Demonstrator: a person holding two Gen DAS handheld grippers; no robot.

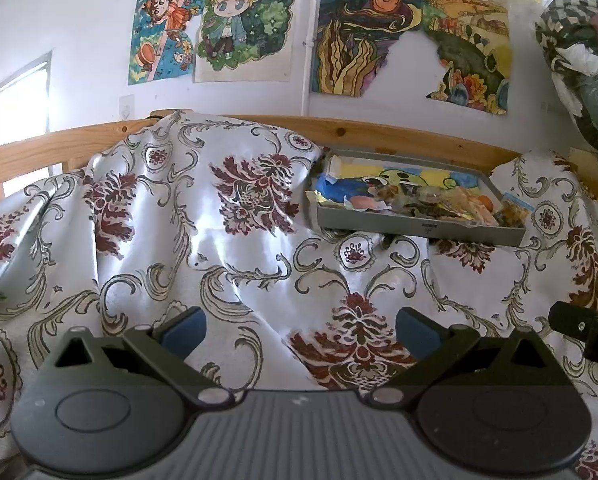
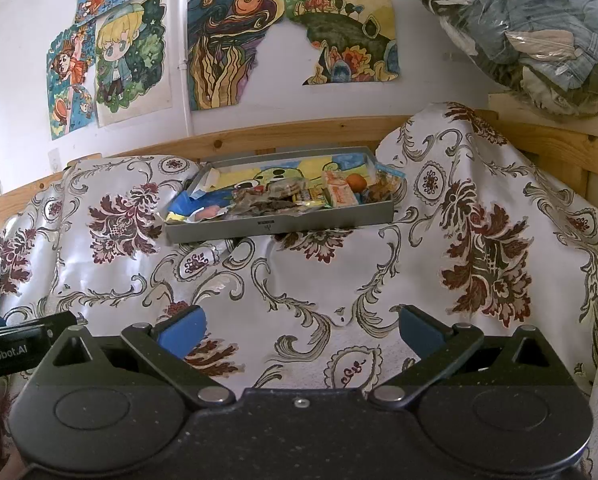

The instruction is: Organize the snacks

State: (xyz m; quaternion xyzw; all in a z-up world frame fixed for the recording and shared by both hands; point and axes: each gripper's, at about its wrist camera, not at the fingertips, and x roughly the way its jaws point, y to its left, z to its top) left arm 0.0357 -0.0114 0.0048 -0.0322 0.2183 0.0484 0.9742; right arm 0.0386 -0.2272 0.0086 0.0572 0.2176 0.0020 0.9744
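Left hand-held gripper [image 1: 301, 330] and right hand-held gripper [image 2: 301, 330]: both spread wide, nothing held, hovering low over the patterned bedspread [image 2: 479, 240]. Well ahead, a grey tray [image 2: 283, 226] rests against the wooden rail [image 2: 259, 134], with the wrapped snacks [image 2: 299, 196] heaped loosely inside. No loose snack shows on the cloth. This fits either sorting about to start or gathering finished.

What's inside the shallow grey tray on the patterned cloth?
The grey tray holds a heap of wrapped snacks lying on a colourful drawing that lines its bottom. The snacks cover much of the drawing, and anything beneath the heap is hidden.
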